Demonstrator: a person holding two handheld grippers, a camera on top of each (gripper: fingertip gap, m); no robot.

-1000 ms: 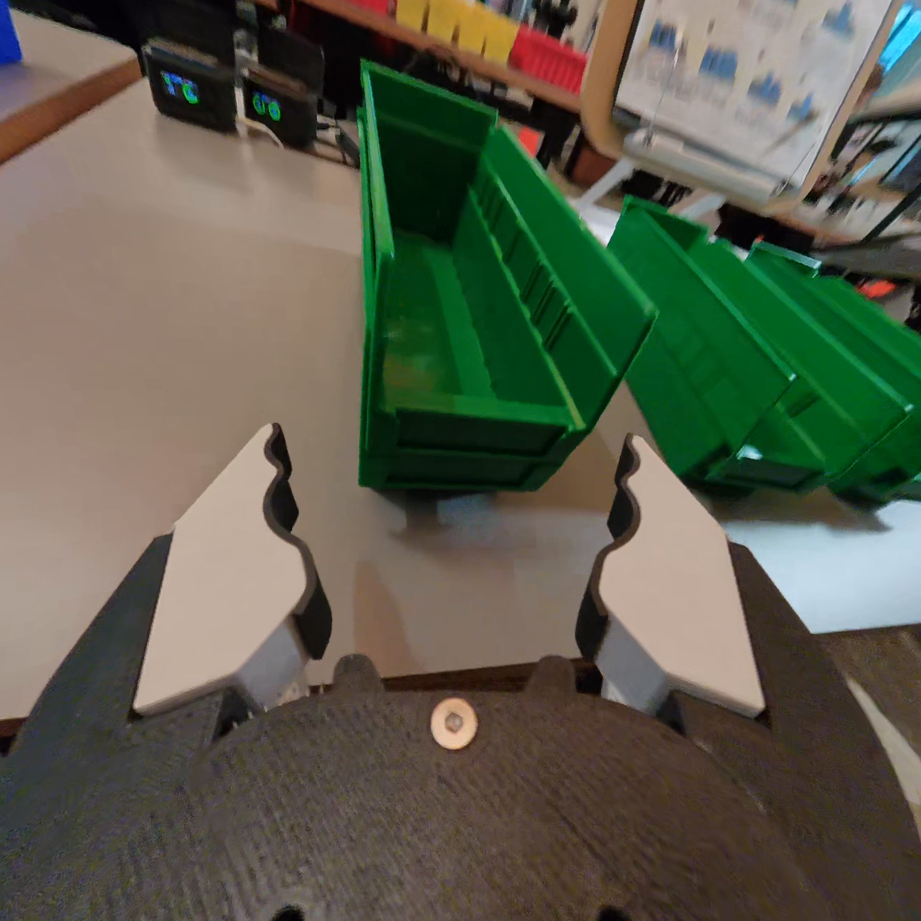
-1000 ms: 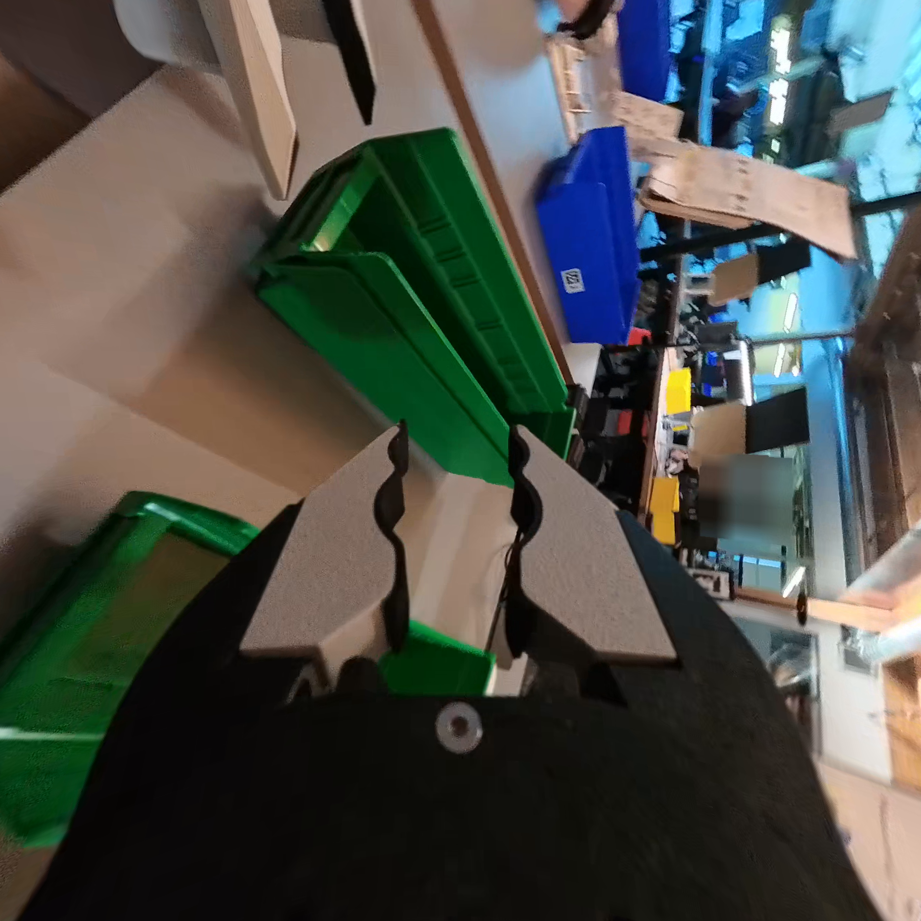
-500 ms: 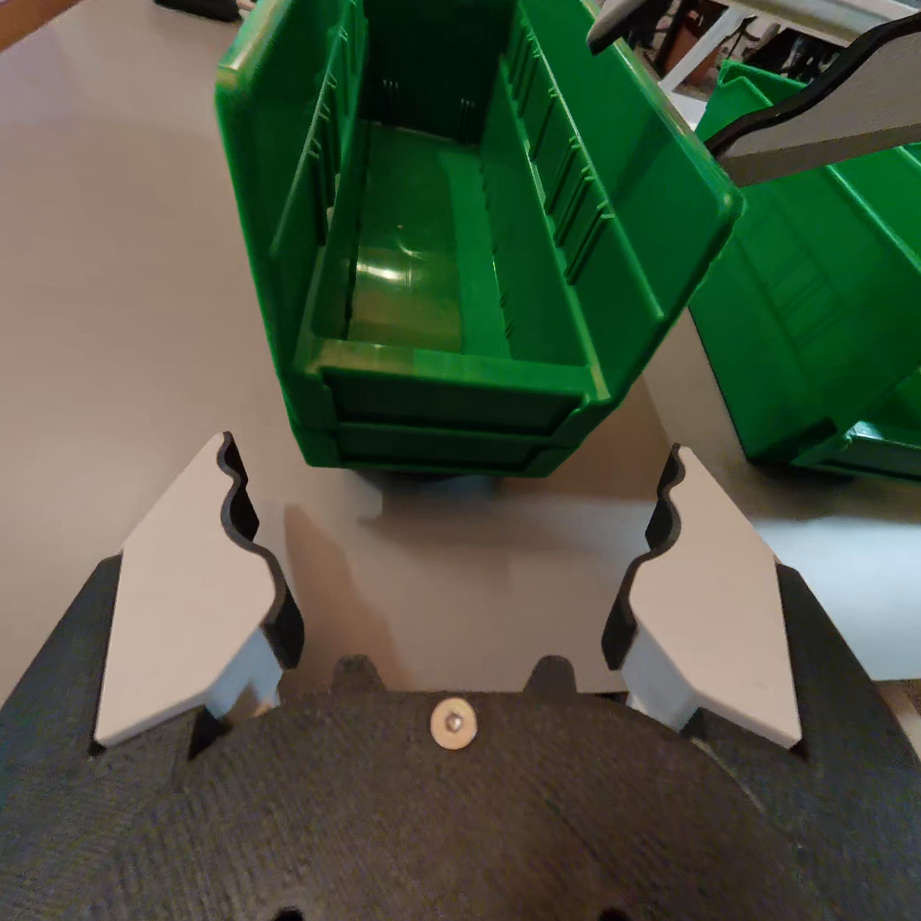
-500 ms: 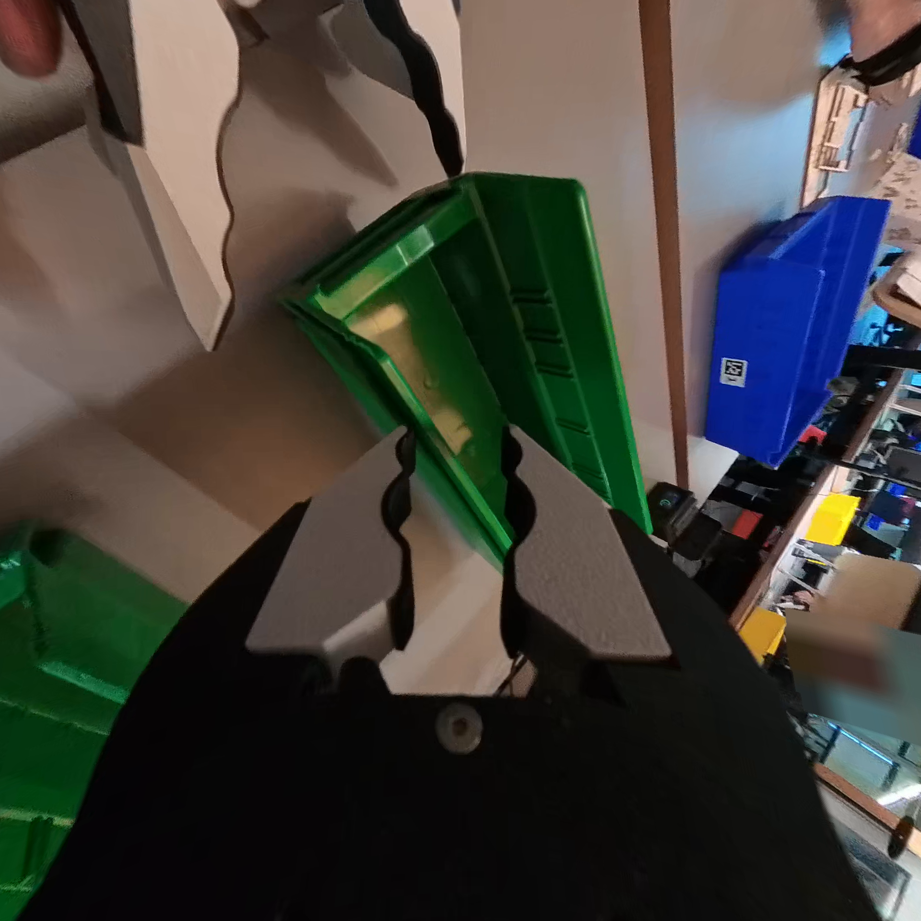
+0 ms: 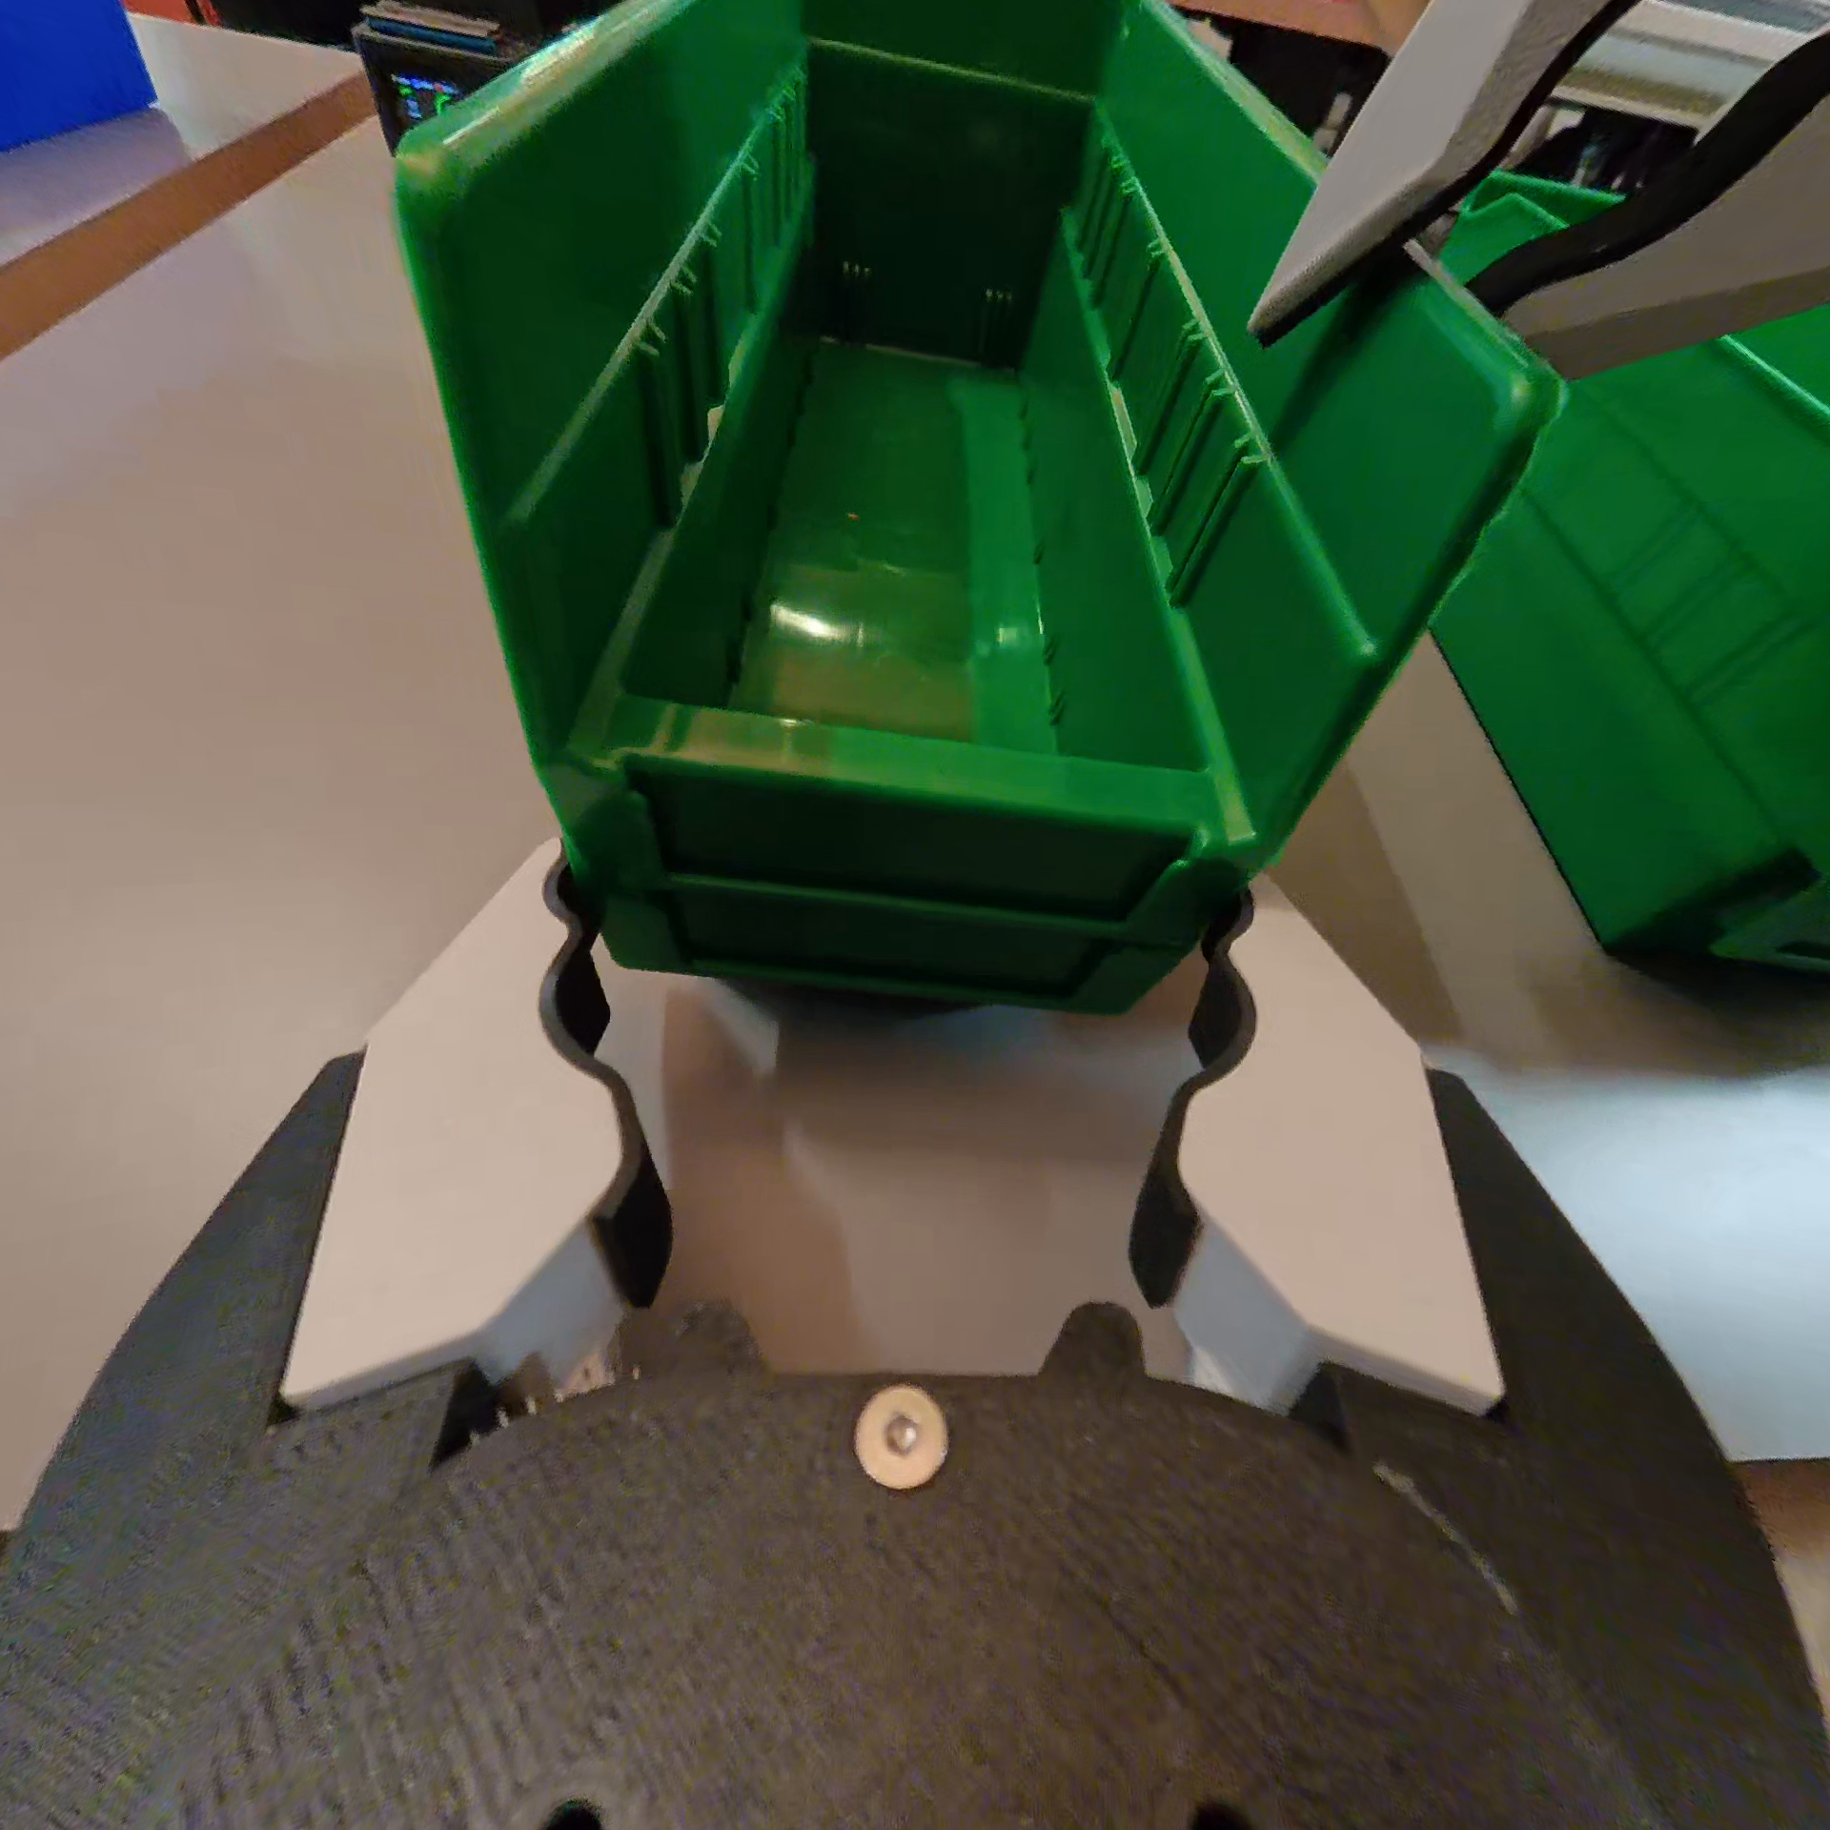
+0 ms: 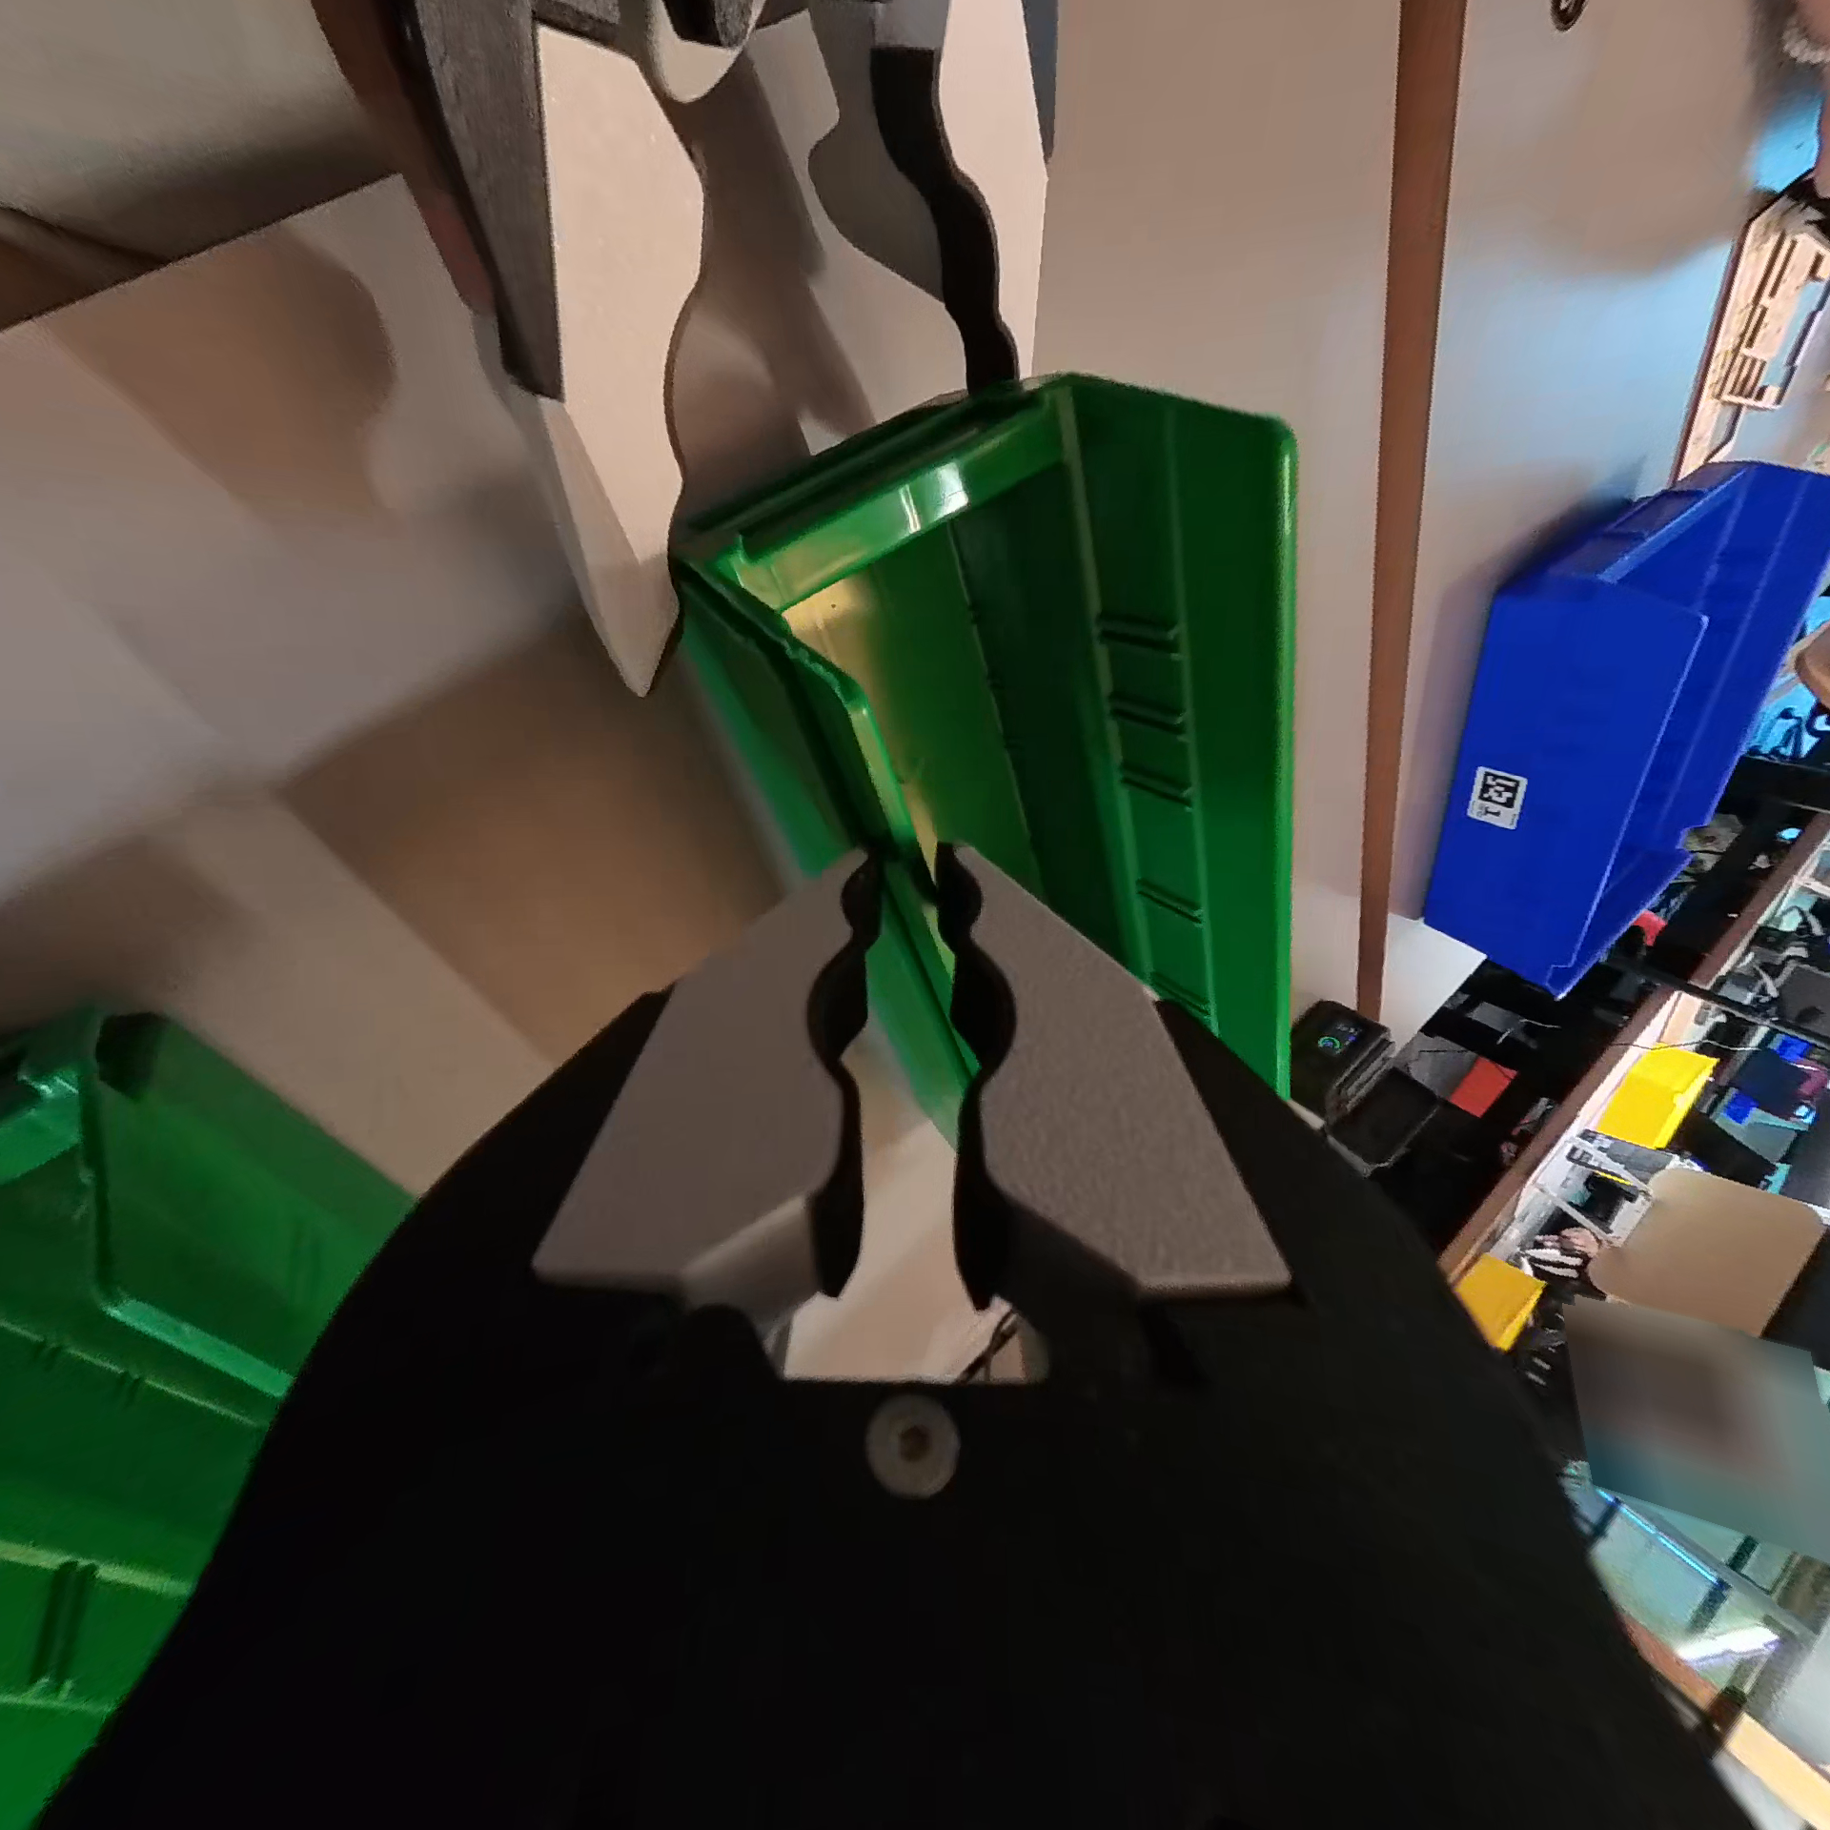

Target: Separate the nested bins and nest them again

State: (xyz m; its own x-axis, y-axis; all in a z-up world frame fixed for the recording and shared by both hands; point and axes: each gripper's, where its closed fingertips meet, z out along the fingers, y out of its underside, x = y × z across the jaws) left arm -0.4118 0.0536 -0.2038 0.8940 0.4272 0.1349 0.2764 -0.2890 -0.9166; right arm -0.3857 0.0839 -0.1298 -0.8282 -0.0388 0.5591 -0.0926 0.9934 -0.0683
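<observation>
Two green bins nested one in the other (image 5: 891, 555) stand on the pale table (image 5: 198, 644), their short front end towards me. My left gripper (image 5: 896, 906) has its fingertips pressed against both front corners of the lower bin. In the right wrist view its fingers (image 6: 594, 495) straddle that end of the bins (image 6: 1040, 693). My right gripper (image 6: 906, 876) is closed on the rim of the stack's right side wall. Its fingers (image 5: 1386, 178) come in from the upper right in the left wrist view, one inside the wall and one outside.
More green bins (image 5: 1683, 644) lie just right of the stack, also in the right wrist view (image 6: 119, 1337). A blue bin (image 6: 1584, 743) sits beyond the table's brown edge (image 6: 1396, 495). A small black device with a lit display (image 5: 426, 89) stands behind the stack.
My left gripper moved forward to the stack's front end and narrowed onto the lower bin. My right gripper swung over to the stack and closed onto its right side wall.
</observation>
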